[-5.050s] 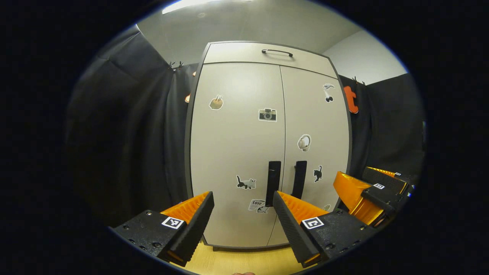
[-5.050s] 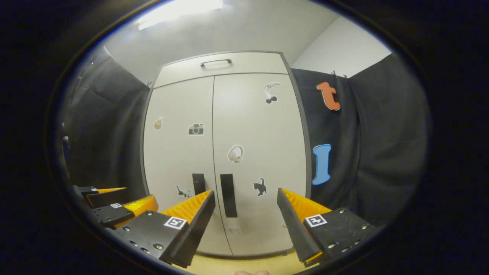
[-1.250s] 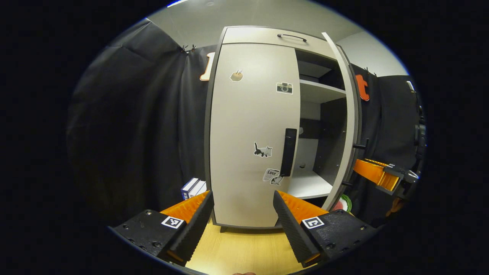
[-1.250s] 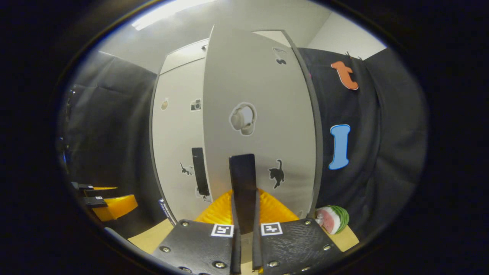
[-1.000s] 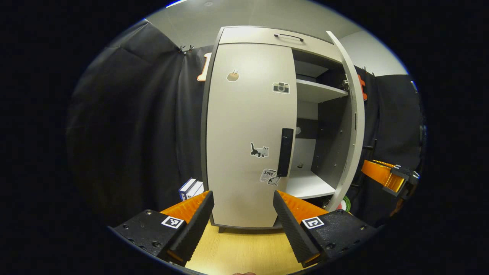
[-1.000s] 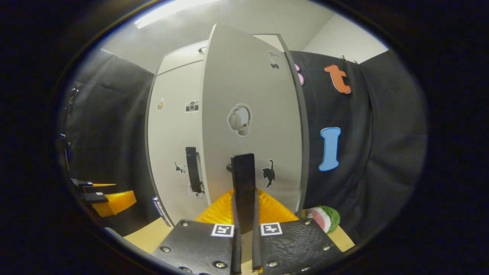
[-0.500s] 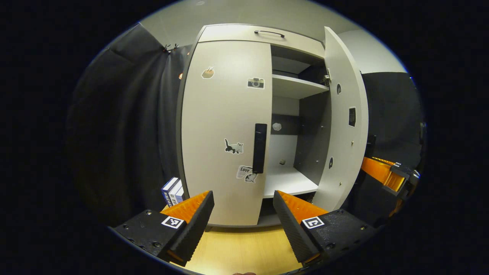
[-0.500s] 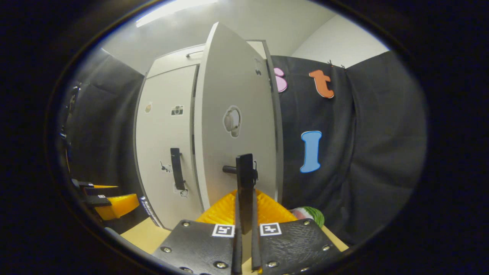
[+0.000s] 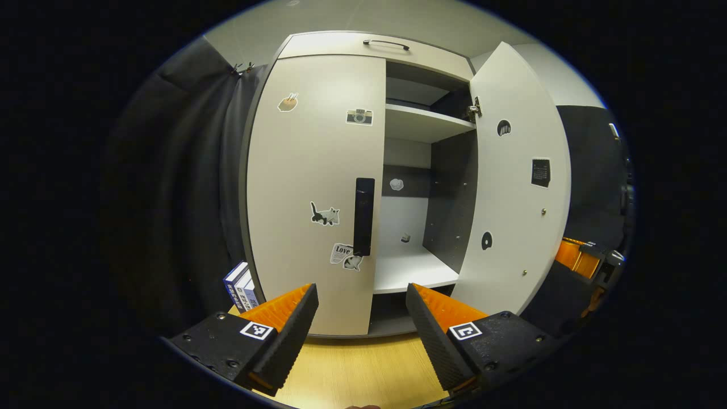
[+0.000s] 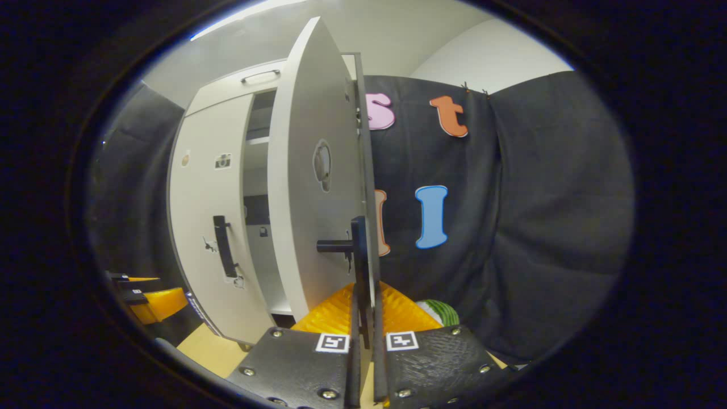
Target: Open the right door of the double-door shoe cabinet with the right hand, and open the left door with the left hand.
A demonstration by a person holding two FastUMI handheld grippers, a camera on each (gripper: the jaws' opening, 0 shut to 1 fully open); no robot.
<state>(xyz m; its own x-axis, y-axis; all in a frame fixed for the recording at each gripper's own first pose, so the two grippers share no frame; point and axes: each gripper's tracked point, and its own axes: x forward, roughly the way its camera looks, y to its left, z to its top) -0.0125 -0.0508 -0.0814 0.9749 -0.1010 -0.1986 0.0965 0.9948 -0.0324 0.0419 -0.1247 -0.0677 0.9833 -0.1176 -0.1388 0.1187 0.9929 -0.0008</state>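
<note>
Pale grey panels are making up the double-door shoe cabinet (image 9: 341, 48), which is standing on a light wooden floor (image 9: 352, 375) against the black booth cloth. In the left gripper view, the left door (image 9: 312, 187) is sitting closed, its dark vertical left handle (image 9: 363, 216) running down near the inner edge, with small stickers of a cat (image 9: 324, 214) and a camera (image 9: 359, 116) on its face. The right door (image 9: 519, 187) is standing swung out wide, showing its inner face and, behind it, an upper shelf (image 9: 423, 122) and a lower shelf (image 9: 412, 270) inside the cabinet. The left gripper (image 9: 360, 298) is hovering in front of the closed door with its two fingers spread wide and nothing between them, well short of the handle. A few upright boxes (image 9: 239, 282) are standing on the floor just beside the cabinet's left side. In the right gripper view, the right gripper (image 10: 362, 318) is clamping both fingers narrowly on the dark right handle (image 10: 356, 267) of the open door, which is appearing nearly edge-on. A green-striped, watermelon-like object (image 10: 437, 311) is lying on the floor near the cloth behind it. The right gripper is also appearing at the far right edge of the left gripper view, behind the open door.
</note>
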